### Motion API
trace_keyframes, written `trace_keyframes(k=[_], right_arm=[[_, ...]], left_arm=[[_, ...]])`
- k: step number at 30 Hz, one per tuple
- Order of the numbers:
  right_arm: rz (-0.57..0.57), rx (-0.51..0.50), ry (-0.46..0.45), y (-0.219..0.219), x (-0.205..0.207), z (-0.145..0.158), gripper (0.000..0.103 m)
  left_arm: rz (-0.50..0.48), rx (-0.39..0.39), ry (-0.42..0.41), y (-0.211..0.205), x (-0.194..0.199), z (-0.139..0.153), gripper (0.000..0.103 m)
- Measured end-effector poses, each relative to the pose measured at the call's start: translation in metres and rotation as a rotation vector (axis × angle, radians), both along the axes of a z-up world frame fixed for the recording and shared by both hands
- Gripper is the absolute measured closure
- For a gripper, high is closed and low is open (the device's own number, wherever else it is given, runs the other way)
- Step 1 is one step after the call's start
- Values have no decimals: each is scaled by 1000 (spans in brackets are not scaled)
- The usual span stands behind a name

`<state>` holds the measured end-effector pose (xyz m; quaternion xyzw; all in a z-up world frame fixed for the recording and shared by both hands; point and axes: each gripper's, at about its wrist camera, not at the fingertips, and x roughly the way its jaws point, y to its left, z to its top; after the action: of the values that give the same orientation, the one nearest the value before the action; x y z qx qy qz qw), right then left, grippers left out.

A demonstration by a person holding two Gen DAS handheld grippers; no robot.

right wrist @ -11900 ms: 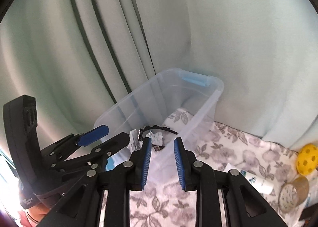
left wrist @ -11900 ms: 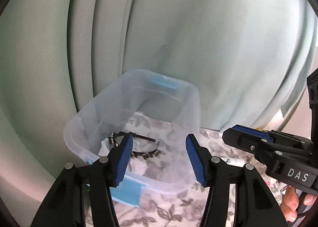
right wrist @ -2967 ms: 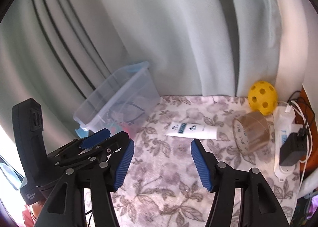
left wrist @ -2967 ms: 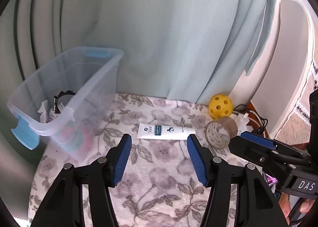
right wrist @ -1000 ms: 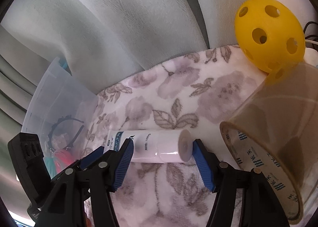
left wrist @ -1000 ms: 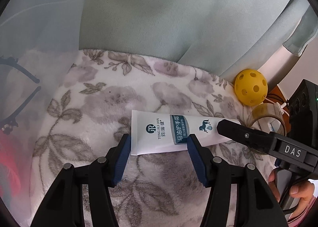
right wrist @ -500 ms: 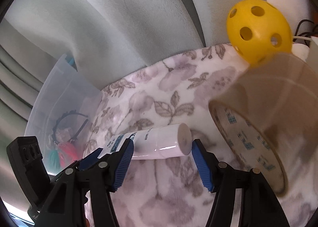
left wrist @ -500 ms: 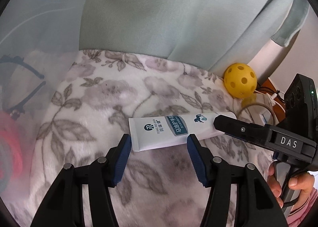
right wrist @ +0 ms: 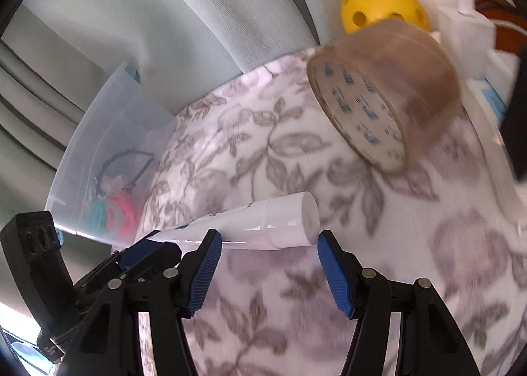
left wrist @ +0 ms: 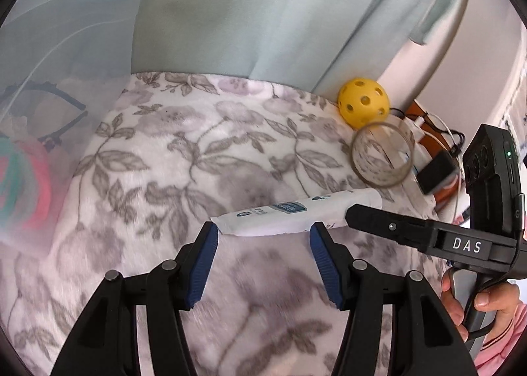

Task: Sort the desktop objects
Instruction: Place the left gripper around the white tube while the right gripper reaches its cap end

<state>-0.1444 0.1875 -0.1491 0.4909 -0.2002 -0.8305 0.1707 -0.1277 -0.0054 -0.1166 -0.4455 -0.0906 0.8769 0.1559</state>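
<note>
You are bringing both hand-held grippers, left [left wrist: 263,237] and right [right wrist: 266,244], jaws open, to the tube [left wrist: 296,214] lying mid-tabletop [left wrist: 197,152]; straddle its ends squarely before squeezing.

Each tool has a black plastic frame with two angled arms, silver pivot screws and ribbed blue pads on the finger tips. The left tool [left wrist: 263,234] and right tool [right wrist: 266,244] are alike. The right tool body carries white lettering "DAS", a small green indicator light and a black cable. The hand [left wrist: 484,303] on its grip shows a pink sleeve.
</note>
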Motion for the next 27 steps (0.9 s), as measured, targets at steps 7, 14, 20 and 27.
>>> trace_keyframes(k=[7, 14, 20, 27], right_arm=[[1, -20, -14, 9, 28, -5, 39], [-6, -32, -14, 13, 36, -4, 40], [-2, -22, 3, 13, 42, 1, 40], [18, 1, 49, 8, 49, 20, 42]], left_arm=[[-15, 14, -36, 3, 22, -6, 44], [4, 85, -69, -4, 28, -11, 44], [-10, 58, -44, 1, 32, -3, 44], [-30, 58, 0, 1, 40, 13, 46]])
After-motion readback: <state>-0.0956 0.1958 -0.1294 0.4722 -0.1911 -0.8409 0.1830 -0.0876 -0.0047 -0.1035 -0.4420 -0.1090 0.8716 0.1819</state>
